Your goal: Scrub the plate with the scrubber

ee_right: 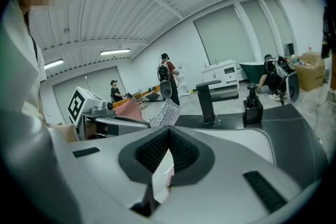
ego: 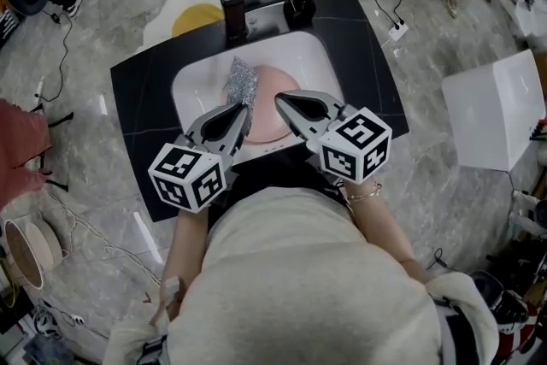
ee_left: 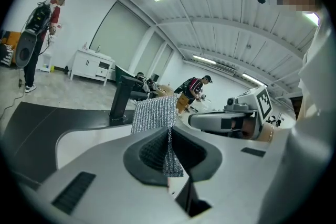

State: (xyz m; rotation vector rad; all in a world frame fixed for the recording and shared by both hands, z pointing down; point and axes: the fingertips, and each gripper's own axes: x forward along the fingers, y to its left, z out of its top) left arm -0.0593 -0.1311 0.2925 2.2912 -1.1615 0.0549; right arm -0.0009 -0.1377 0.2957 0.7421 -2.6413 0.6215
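Left claw [ee_left: 168, 132]: shut tight on silver mesh scrubber [ego: 241, 81]. The mesh is pinched between the pads and stands up past the tips.

Right claw [ego: 279, 99]: closed at the tips, with a sliver of pink rim showing in the gap between its jaws. It appears clamped on the edge of the plate [ego: 268, 122].

The pink plate sits inside the white sink [ego: 195, 74], apparently tipped up. The scrubber is at its upper left edge, touching or just beside it.

Both claws reach in side by side from the near edge, tips close together over the plate.

The sink is set in a black table [ego: 141, 103]. A black faucet [ego: 239, 2] and a soap dispenser [ego: 301, 4] stand at the far rim.
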